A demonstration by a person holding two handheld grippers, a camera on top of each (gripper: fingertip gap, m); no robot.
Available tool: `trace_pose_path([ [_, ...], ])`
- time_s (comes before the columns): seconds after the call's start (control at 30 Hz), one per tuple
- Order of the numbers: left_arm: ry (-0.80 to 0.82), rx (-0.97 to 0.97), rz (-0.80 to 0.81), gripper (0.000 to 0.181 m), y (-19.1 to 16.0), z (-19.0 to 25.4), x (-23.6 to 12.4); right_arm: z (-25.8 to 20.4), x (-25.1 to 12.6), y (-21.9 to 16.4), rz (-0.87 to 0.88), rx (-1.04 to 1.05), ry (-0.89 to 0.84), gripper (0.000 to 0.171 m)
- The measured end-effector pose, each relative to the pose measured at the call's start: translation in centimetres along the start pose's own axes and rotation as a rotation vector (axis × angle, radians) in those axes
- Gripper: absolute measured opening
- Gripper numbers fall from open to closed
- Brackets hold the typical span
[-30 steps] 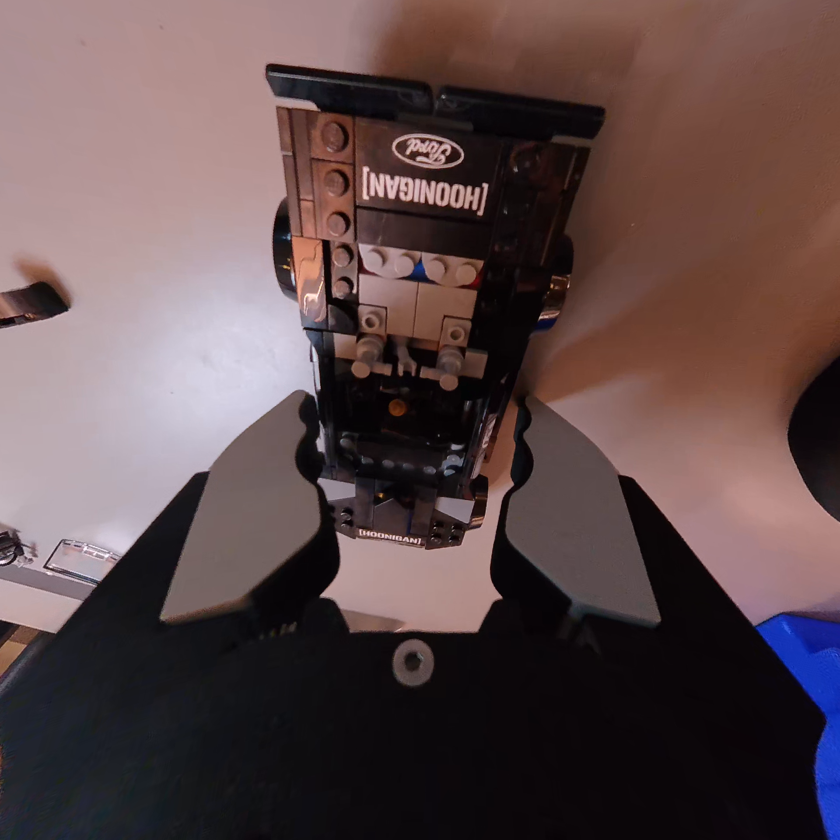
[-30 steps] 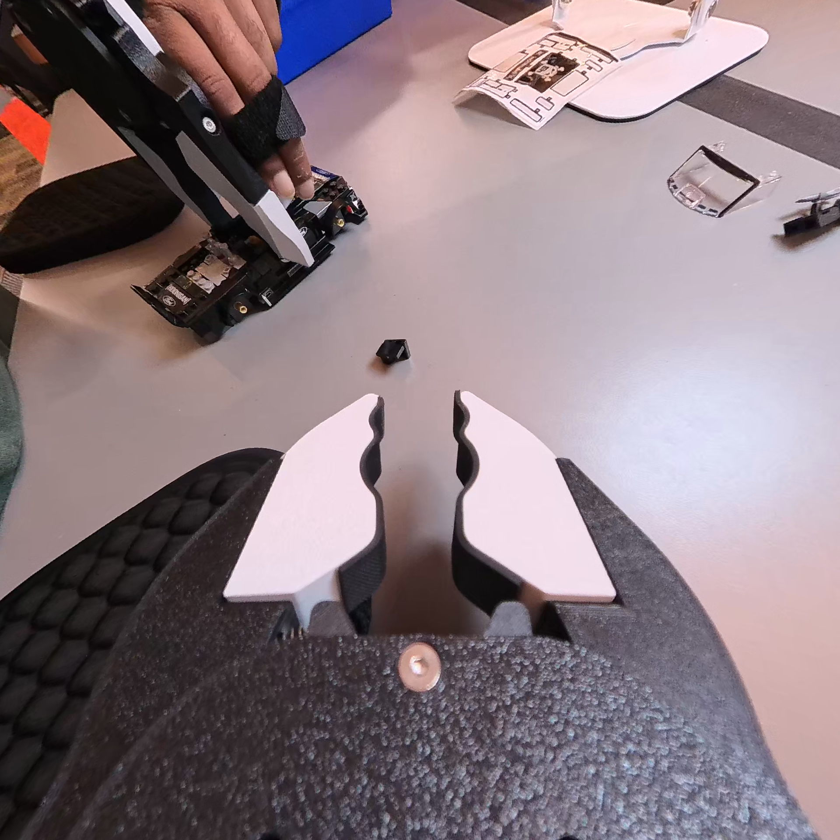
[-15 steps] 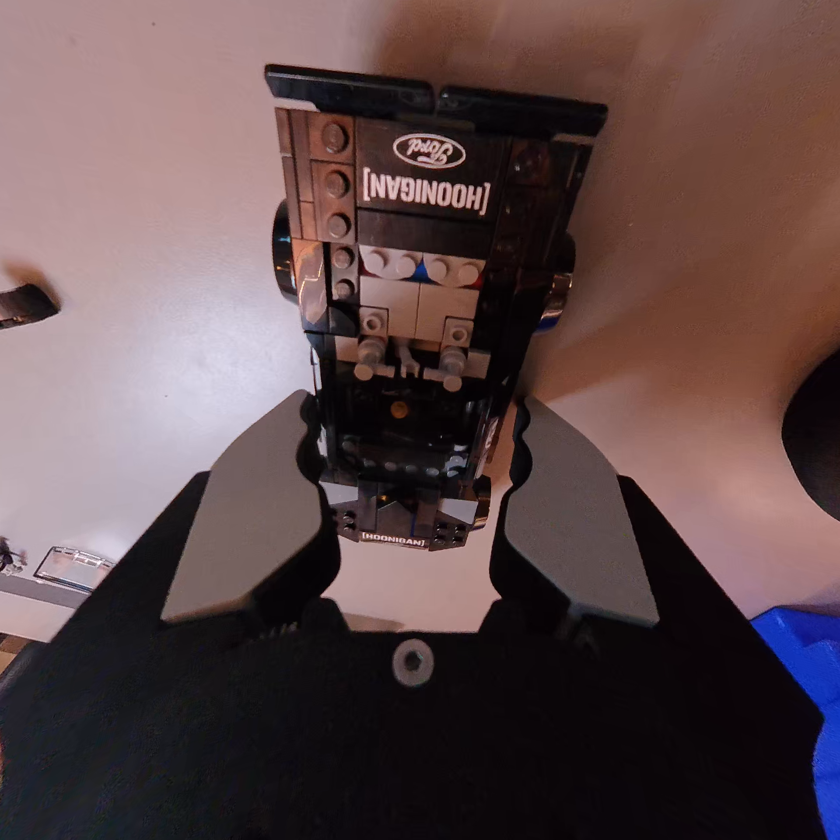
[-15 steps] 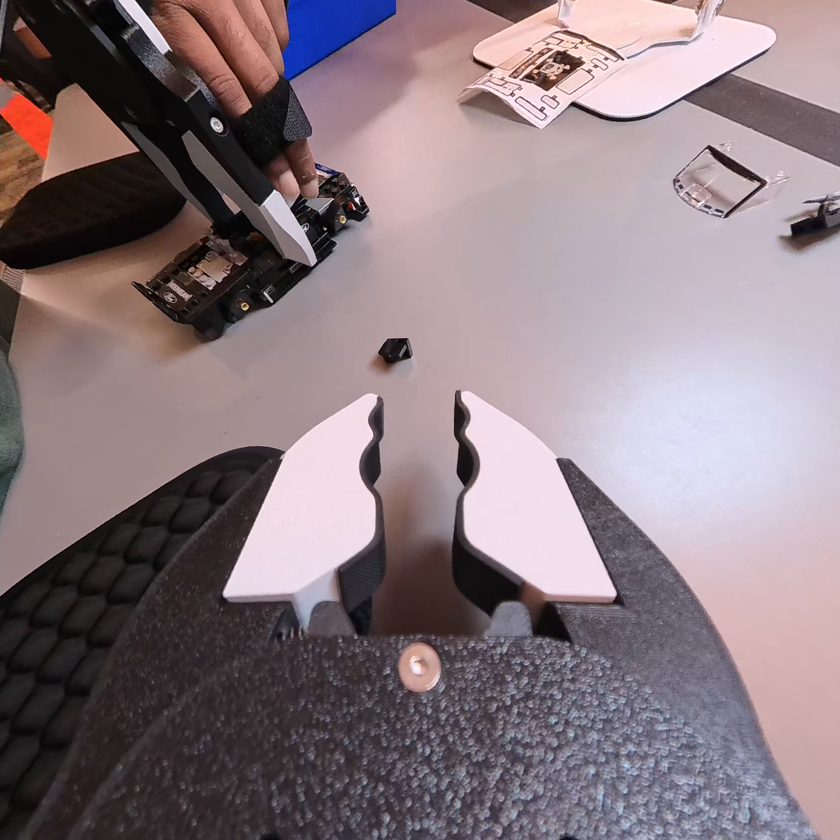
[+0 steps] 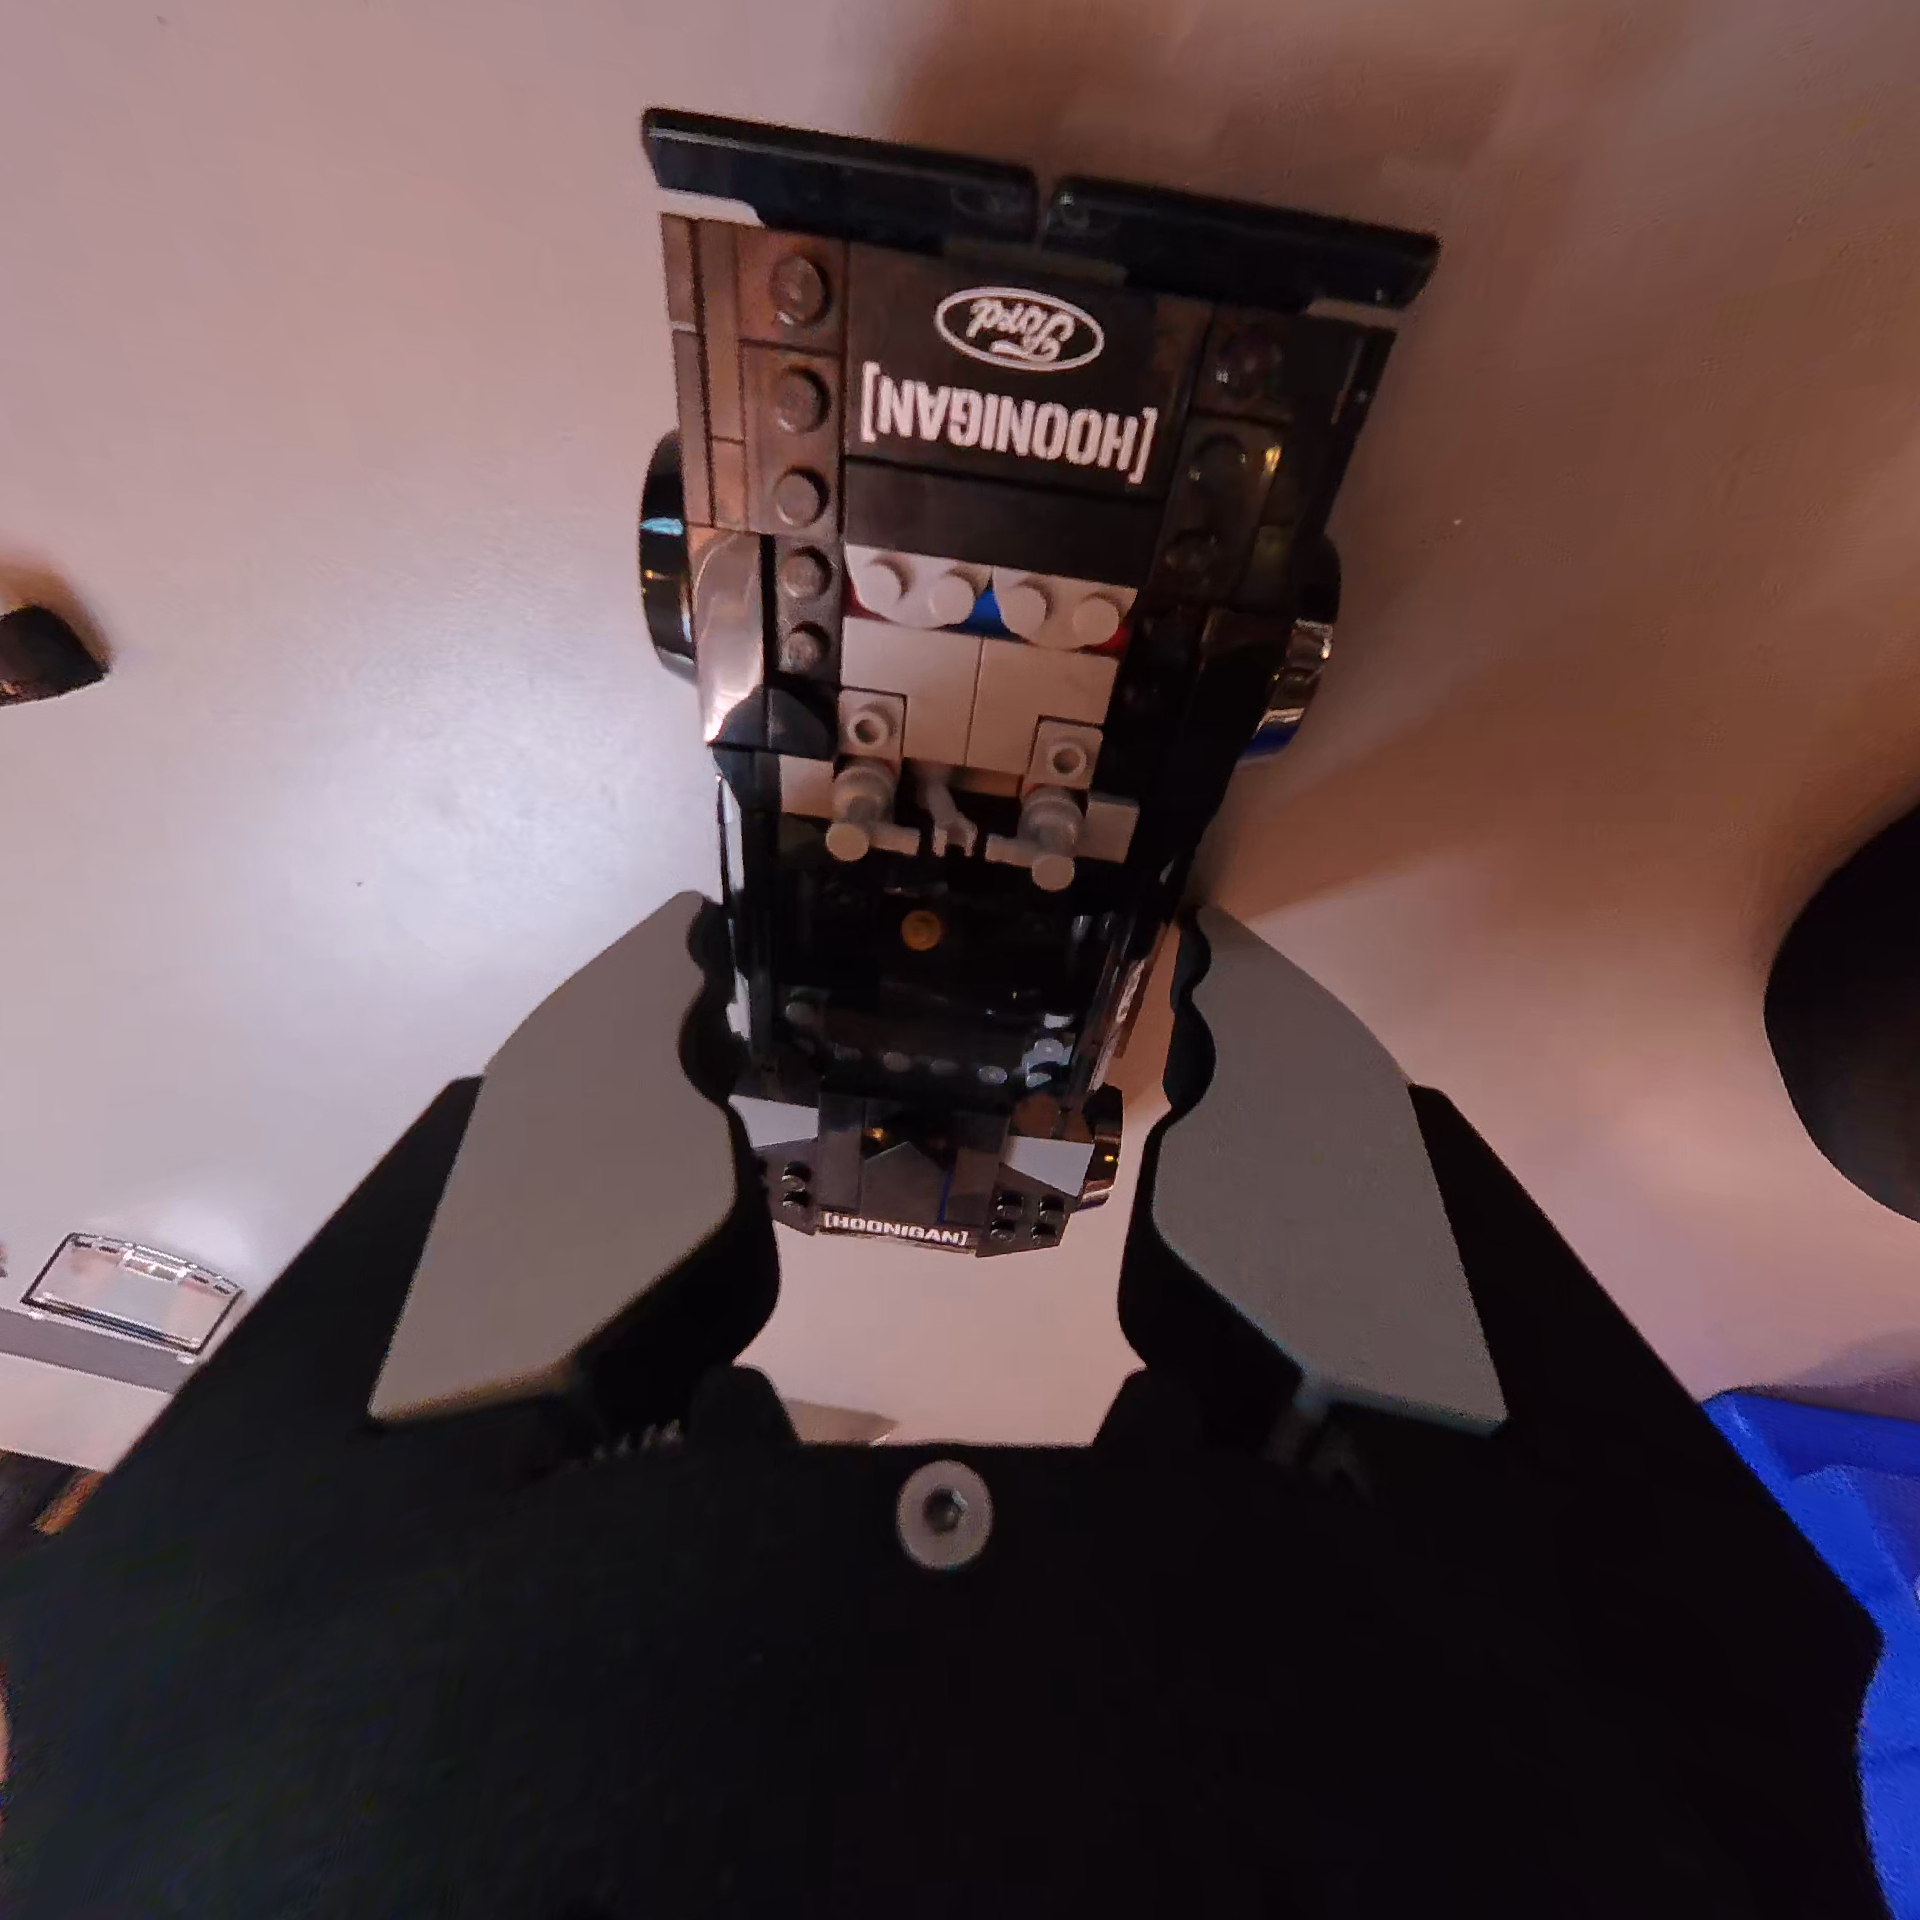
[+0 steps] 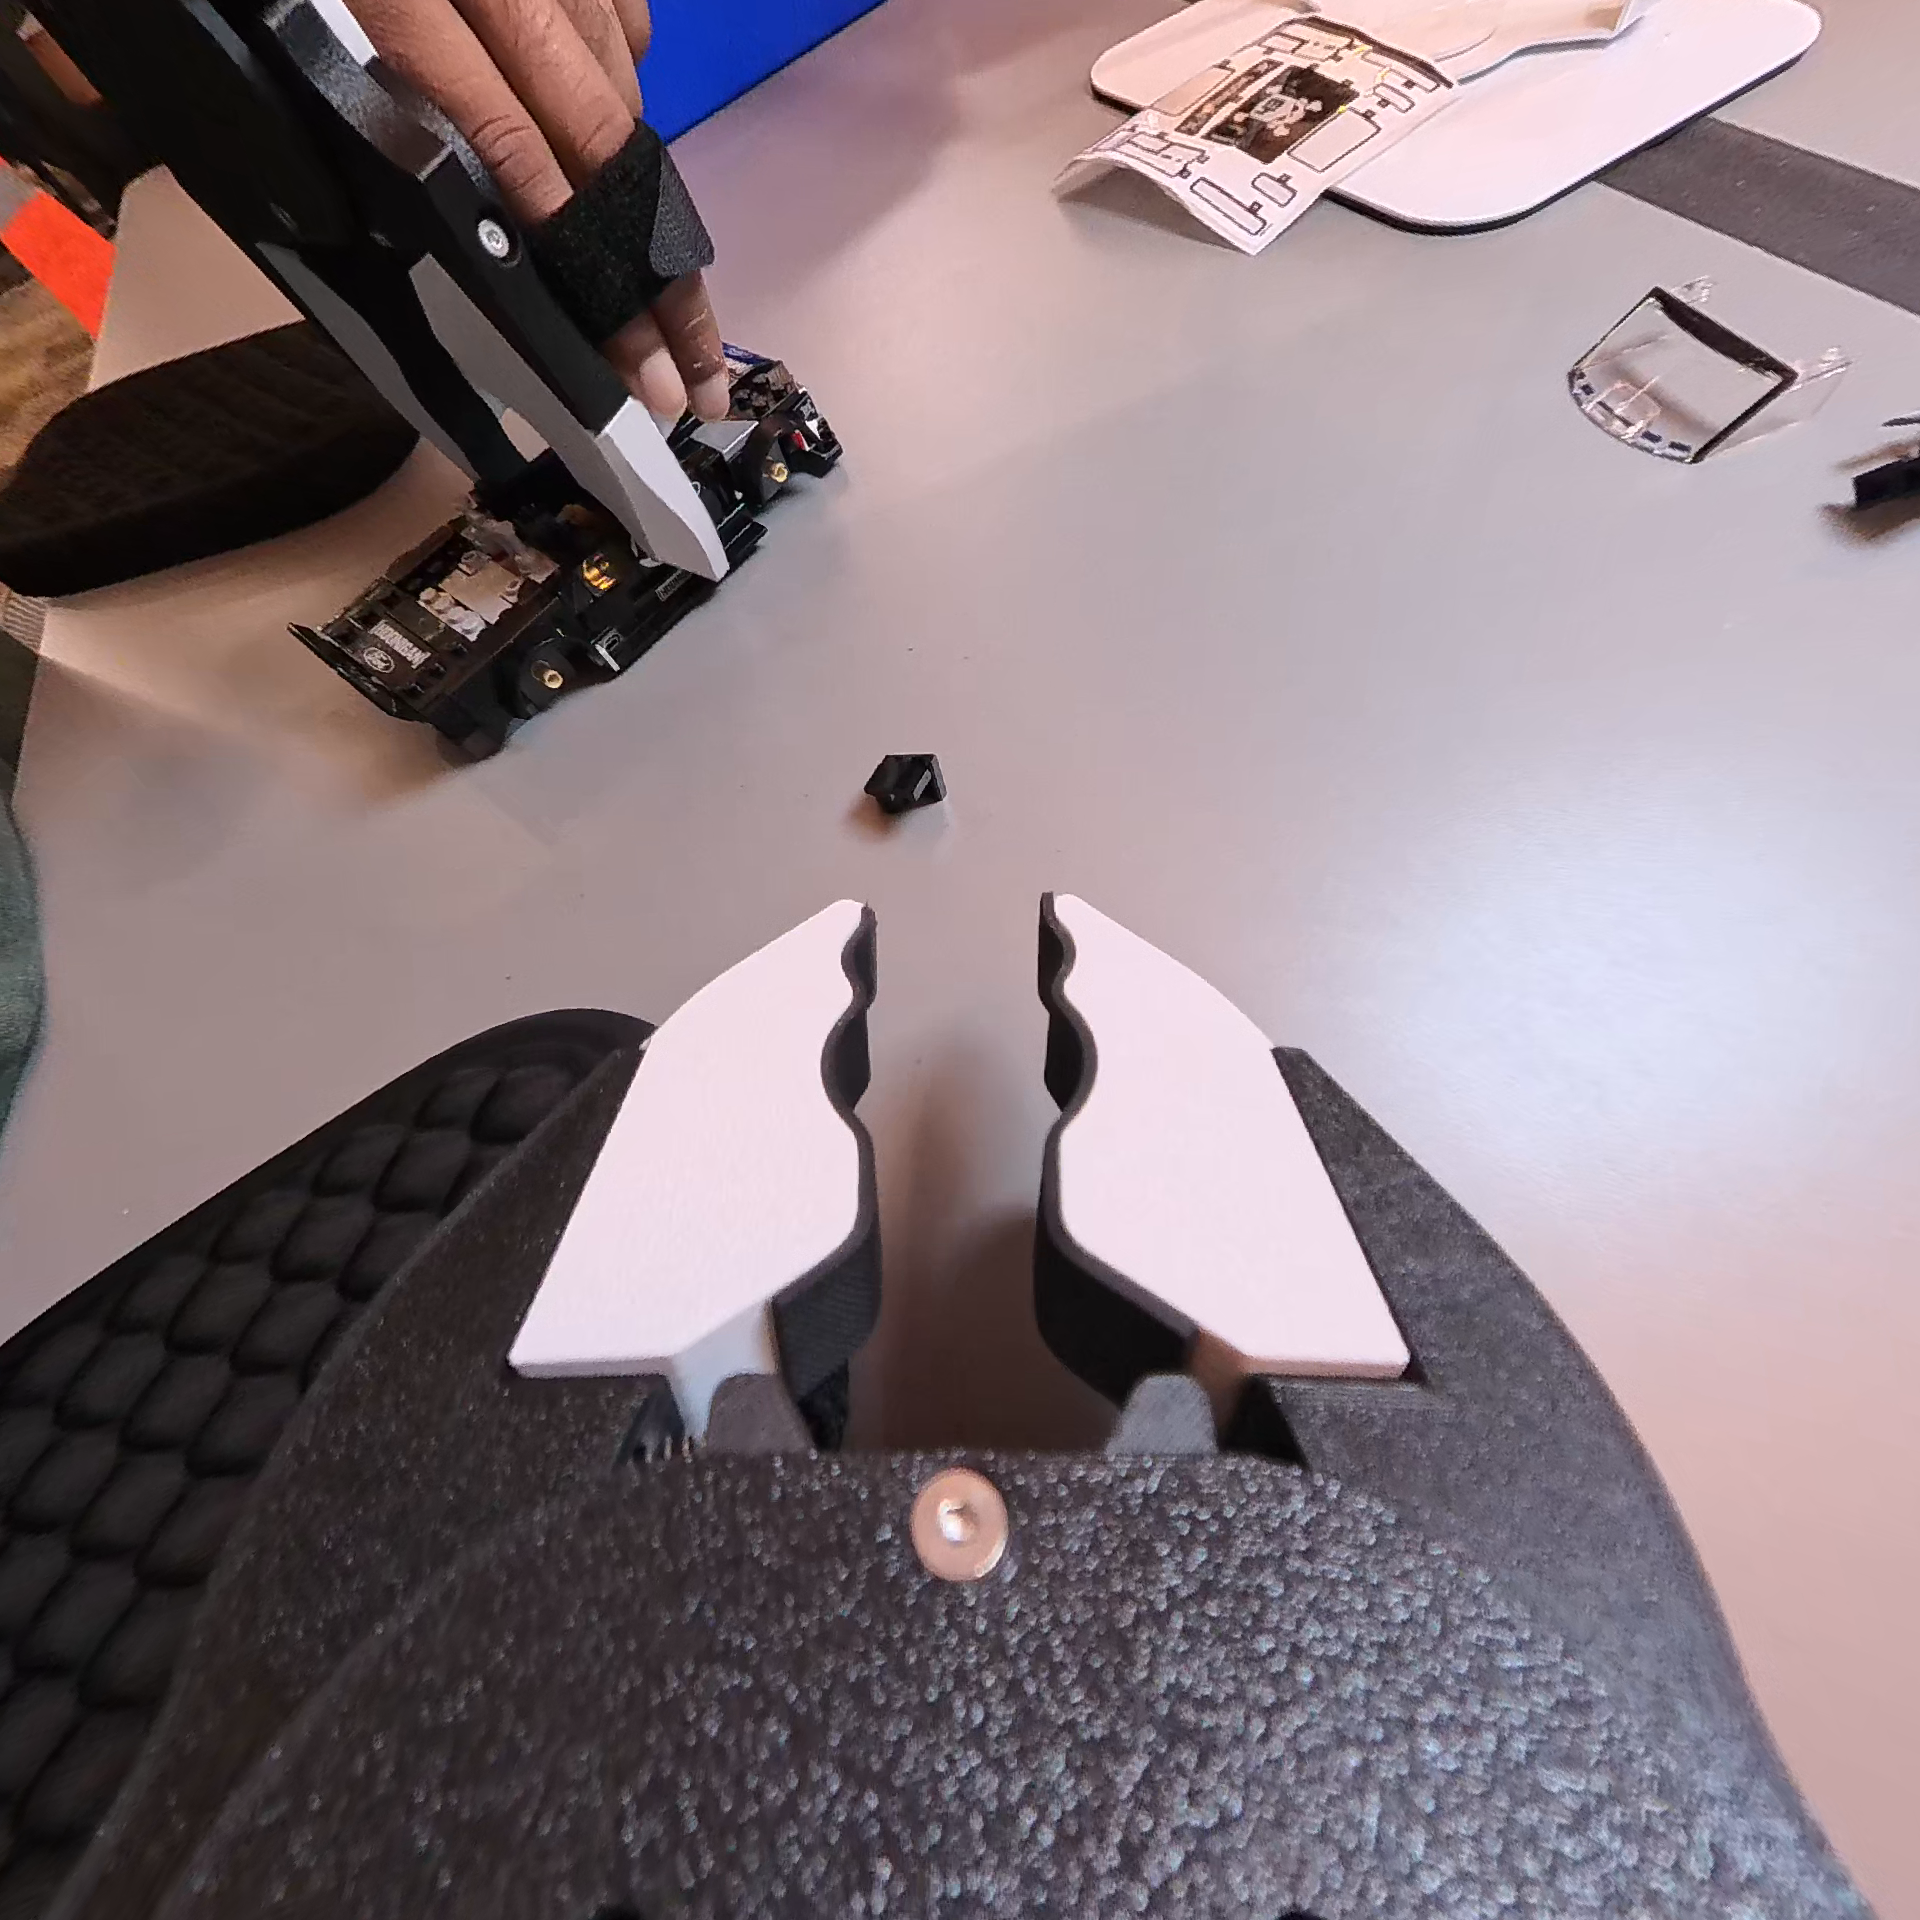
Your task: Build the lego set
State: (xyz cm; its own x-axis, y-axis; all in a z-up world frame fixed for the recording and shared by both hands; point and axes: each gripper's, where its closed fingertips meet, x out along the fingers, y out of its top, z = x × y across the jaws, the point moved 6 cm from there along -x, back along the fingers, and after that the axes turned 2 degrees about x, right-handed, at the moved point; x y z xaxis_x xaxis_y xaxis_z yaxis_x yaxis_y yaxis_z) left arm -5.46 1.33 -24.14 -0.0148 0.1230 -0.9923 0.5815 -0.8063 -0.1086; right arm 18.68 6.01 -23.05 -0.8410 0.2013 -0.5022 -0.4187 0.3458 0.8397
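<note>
A black lego car (image 5: 966,644) with white lettering stands on the grey table (image 5: 312,416). My left gripper (image 5: 940,935) is shut on the car's narrow near end, one finger against each side. The right wrist view shows the same car (image 6: 499,634) at the far left, with the left gripper's grey finger (image 6: 665,488) on it and a person's hand (image 6: 540,114) on that gripper. My right gripper (image 6: 956,914) is open with a narrow gap, empty, low over the table. A small black lego piece (image 6: 906,779) lies just ahead of its fingertips.
A clear windscreen piece (image 6: 1688,379) and a small dark part (image 6: 1881,499) lie at the right. A sticker sheet (image 6: 1262,125) leans on a white pad (image 6: 1558,135) at the back. A blue bin (image 6: 748,42) and a black cushion (image 6: 197,457) are at the left. To the small black lego piece (image 6: 906,779): right tips about 6 cm, left tips about 11 cm.
Almost nothing. The left gripper keeps its hold on the car. Both views have drifted slightly, and the right gripper's gap is unchanged.
</note>
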Motion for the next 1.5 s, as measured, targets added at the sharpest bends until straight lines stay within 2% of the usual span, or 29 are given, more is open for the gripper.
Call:
trace_pose_path([
  [0.7,-0.015,-0.098,0.03,0.079,-0.2,-0.4,0.1,0.0,0.1,-0.1,-0.001,0.001,0.008,0.03],
  [1.17,-0.099,-0.615,0.086,0.078,-1.2,-1.5,-0.1,-0.1,0.2,-0.1,-0.003,-0.005,0.008,0.03],
  [1.5,-0.094,-0.656,0.093,0.082,-1.4,-0.8,-0.1,-0.4,0.2,-0.1,-0.004,-0.028,0.01,0.03],
])
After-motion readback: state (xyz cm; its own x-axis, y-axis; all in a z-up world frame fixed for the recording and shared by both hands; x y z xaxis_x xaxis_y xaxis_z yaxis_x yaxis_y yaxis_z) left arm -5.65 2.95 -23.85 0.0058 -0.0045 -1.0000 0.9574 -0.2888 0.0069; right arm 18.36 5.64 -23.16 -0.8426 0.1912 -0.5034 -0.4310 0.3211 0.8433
